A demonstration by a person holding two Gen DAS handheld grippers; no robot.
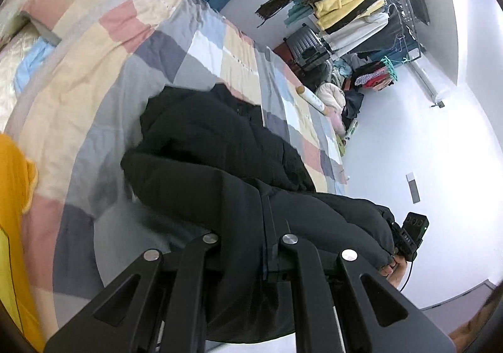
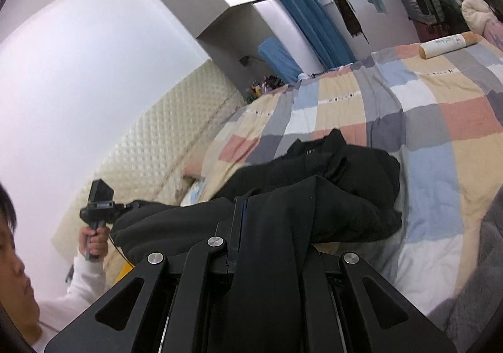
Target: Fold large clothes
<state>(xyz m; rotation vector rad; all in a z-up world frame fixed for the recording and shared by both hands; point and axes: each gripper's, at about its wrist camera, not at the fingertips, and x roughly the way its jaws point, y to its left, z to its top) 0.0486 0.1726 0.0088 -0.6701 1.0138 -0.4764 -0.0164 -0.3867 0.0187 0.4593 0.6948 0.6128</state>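
- The left gripper [image 1: 265, 227] has its fingers pressed together on a fold of the black padded jacket [image 1: 220, 145]; the cloth drapes over the finger on the left of the frame and hangs below the linkage at the bottom centre.
- From that pinch the jacket runs up the middle of the left wrist view and spreads over the checked quilt [image 1: 132, 47], its far end near the frame's centre.
- The right gripper [image 2: 242, 221] is likewise closed on the jacket [image 2: 330, 195], which covers the finger on the right of the frame entirely (only the left one's edge shows).
- In the right wrist view the garment lies bunched at centre on the quilt [image 2: 440, 132], with one raised span stretching to the left gripper [image 2: 103, 208] at lower left, gripped by a hand [image 2: 94, 241] in a white sleeve [image 2: 78, 283].
- In the left wrist view the right gripper [image 1: 405, 239] is at lower right, mostly hidden behind the jacket's edge; a few fingertips show below it.
- Both sets of fingertips are buried in black cloth, so the exact pinch points cannot be made out.
- A yellow cloth [image 1: 12, 211] is cut off at the left edge of the left wrist view.
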